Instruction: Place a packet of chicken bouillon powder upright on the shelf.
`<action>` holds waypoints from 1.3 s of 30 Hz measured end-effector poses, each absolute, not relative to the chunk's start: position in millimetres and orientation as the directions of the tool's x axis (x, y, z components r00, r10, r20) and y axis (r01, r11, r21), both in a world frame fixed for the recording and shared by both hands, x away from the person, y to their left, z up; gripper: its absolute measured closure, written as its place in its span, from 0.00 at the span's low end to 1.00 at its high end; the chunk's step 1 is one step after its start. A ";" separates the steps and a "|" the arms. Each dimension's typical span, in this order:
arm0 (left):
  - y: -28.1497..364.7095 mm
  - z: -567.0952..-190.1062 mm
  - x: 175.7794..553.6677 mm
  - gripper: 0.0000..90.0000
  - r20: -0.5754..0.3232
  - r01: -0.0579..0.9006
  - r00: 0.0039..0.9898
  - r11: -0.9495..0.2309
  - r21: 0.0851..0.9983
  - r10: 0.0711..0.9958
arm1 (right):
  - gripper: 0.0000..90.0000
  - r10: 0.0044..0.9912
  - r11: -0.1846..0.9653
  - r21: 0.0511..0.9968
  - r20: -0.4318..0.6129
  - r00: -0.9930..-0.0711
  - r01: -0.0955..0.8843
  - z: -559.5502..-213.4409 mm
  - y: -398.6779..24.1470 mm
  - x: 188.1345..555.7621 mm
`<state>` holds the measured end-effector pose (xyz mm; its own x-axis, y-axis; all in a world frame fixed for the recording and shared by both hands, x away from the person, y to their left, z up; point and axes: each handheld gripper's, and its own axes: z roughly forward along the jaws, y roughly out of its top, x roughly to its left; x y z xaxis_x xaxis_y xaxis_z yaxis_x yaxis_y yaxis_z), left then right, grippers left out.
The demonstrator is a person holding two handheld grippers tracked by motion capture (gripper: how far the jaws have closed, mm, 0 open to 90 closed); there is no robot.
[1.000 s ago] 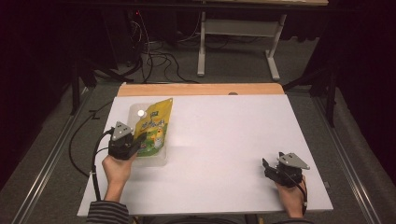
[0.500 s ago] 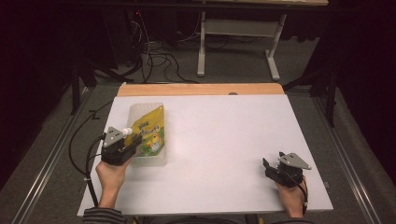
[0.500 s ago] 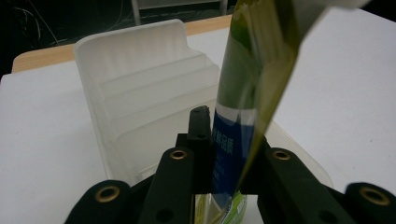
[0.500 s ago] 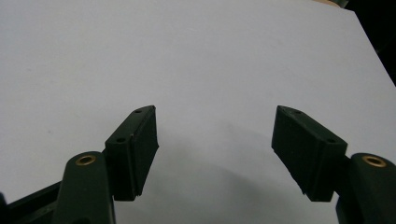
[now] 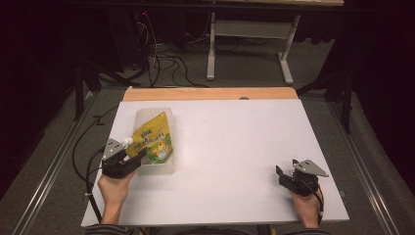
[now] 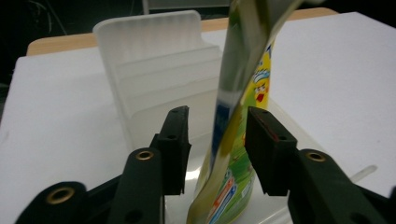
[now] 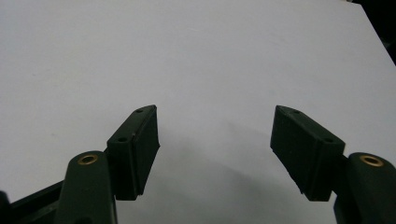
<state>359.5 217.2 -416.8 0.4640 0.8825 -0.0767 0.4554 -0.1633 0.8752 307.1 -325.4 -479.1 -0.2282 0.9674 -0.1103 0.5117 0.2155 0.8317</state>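
At the near left of the white table (image 5: 235,147), a yellow-and-green foil drink pouch with a white spout (image 5: 155,139) lies in a clear, ribbed plastic tray (image 5: 147,116), its spout end pointing toward the person. The left gripper (image 5: 139,155) sits at that near end, and its jaws have just been opening: in the left gripper view the pouch (image 6: 233,140) stands between the two black pads (image 6: 175,149), with a clear gap on the one side and the other pad close beside the foil, so I read it as let go rather than pinched. The tray (image 6: 154,70) rises behind with its tall back wall. This looks to me like the release step of putting the pouch into the tray, nearly finished. The right gripper (image 5: 285,176) rests at the near right of the table, well apart from everything, its jaws spread wide over bare table (image 7: 210,56) with nothing between them. What comes next, I would judge, is for the left hand to draw straight back toward the person without catching the spout or dragging the foil, since the pouch is light and floppy and the tray could slide with it. If the pouch leans or hangs over the tray's rim, a gentle nudge would settle it flat.
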 end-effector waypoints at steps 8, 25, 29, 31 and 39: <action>223.6 -419.4 349.6 0.53 -0.098 0.444 0.445 -0.125 0.887 0.890 | 0.37 0.969 0.194 0.843 -0.084 -0.232 0.502 -478.4 -328.5 305.8; 231.1 -406.7 324.6 0.42 -0.106 0.401 0.448 -0.094 0.911 0.888 | 0.38 0.958 0.182 0.841 -0.035 -0.284 0.510 -478.1 -331.0 306.9; 233.2 -406.7 316.3 0.41 -0.126 0.403 0.446 -0.073 0.912 0.886 | 0.37 0.952 0.163 0.832 0.009 -0.307 0.530 -478.1 -333.6 309.0; 233.0 -405.8 312.7 0.41 -0.123 0.401 0.448 -0.076 0.913 0.885 | 0.38 0.951 0.153 0.844 0.016 -0.310 0.514 -477.8 -335.0 307.1; 231.6 -407.1 304.3 0.40 -0.141 0.404 0.435 -0.053 0.913 0.889 | 0.37 0.949 0.164 0.835 0.011 -0.315 0.525 -478.1 -333.9 308.7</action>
<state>304.3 231.6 -407.1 0.4351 0.8893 -0.1412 0.4044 -0.0529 0.9131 308.7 -333.9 -478.1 -0.3145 0.9492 0.0108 0.5252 0.1645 0.8349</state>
